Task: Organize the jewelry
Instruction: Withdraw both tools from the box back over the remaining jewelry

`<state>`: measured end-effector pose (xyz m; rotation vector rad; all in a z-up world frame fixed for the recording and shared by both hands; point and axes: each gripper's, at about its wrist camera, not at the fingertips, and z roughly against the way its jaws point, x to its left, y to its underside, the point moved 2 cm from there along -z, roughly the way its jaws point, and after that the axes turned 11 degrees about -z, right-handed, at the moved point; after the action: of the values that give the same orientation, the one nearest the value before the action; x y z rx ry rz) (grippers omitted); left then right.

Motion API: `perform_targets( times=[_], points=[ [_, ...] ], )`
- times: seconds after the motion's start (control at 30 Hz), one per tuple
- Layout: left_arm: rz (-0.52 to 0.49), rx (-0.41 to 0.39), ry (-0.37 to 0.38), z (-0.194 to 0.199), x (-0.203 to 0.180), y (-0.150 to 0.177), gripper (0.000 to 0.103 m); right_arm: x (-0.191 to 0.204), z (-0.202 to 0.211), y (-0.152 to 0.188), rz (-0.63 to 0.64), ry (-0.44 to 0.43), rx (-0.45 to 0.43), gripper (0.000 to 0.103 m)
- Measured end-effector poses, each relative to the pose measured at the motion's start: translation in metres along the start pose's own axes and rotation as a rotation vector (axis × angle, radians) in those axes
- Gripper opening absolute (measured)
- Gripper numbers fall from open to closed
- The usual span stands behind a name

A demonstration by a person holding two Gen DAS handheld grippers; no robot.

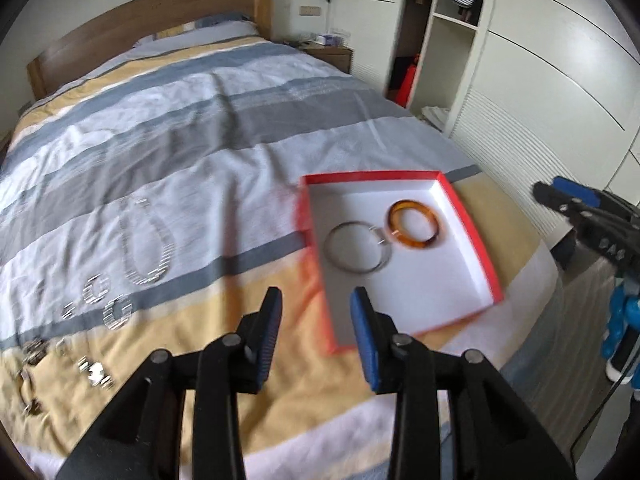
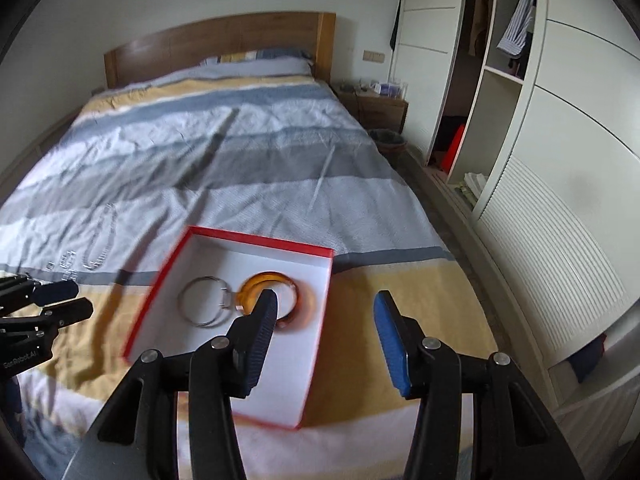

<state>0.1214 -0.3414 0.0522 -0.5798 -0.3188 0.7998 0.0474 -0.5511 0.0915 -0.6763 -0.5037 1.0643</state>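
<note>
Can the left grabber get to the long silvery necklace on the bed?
Probably yes. The left gripper is open and empty, and the necklace lies uncovered on the bedspread ahead to its left, nothing between them.

A striped duvet (image 1: pixel 224 128) covers the bed — wooden headboard (image 2: pixel 224 46), nightstand (image 2: pixel 380 110), open wardrobe (image 2: pixel 492 92).

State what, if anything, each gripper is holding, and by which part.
Nothing is held. The left gripper and right gripper are both open with bare fingers; the amber bangle and silver bangle lie in the red box.
</note>
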Motion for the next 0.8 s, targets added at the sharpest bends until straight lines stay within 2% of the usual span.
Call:
perform_targets(
  times=[0.07, 0.1, 0.23, 0.43, 0.63, 0.8],
  points=[
    [0.013, -0.013, -0.04, 0.022, 0.016, 0.014, 0.045, 0.014, 0.02, 0.005, 0.003, -0.021, -0.015, 0.05],
    [0.021, -0.02, -0.062, 0.033, 0.026, 0.022, 0.047, 0.019, 0.026, 0.007, 0.004, -0.03, -0.021, 0.05],
    [0.035, -0.039, -0.142, 0.075, 0.064, 0.056, 0.047, 0.05, 0.057, 0.016, 0.012, -0.084, -0.05, 0.05],
    [0.12, -0.071, -0.227, 0.134, 0.122, 0.111, 0.047, 0.102, 0.099, 0.033, 0.049, -0.154, -0.081, 0.05],
    [0.216, -0.102, -0.295, 0.182, 0.167, 0.168, 0.047, 0.148, 0.135, 0.049, 0.108, -0.209, -0.107, 0.05],
    [0.288, -0.12, -0.321, 0.209, 0.198, 0.206, 0.048, 0.18, 0.152, 0.065, 0.142, -0.251, -0.107, 0.05]
  ],
)
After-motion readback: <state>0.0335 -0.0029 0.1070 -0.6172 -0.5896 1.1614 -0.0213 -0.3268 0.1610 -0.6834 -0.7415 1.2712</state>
